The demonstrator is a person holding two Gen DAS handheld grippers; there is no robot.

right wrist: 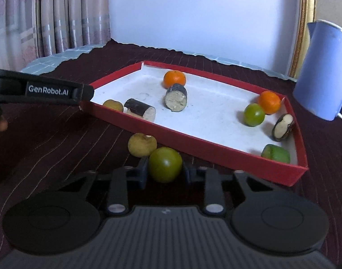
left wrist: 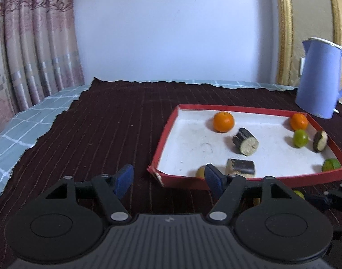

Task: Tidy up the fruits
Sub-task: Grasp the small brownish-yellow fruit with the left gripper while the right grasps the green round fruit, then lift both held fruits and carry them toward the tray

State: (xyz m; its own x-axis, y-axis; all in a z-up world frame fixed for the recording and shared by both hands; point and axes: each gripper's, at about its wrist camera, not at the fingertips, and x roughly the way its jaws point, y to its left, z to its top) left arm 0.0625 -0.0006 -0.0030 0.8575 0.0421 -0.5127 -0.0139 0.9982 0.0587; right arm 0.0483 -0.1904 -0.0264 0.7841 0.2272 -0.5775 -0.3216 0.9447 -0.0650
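Green fruit [right wrist: 165, 164] pinched between right gripper [right wrist: 165, 172] jaws, just outside red tray [right wrist: 215, 152]; left gripper [left wrist: 168, 178] jaws spread, empty.

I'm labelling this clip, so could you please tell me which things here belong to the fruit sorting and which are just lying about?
Job: red tray; oranges; green fruit in the right gripper; yellowish fruit outside the tray; left gripper.

Lying about: blue jug; dark cloth; curtain.

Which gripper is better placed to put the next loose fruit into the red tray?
The right gripper: it is shut on the green fruit just outside the red tray. The left gripper is open, with nothing between its fingers.
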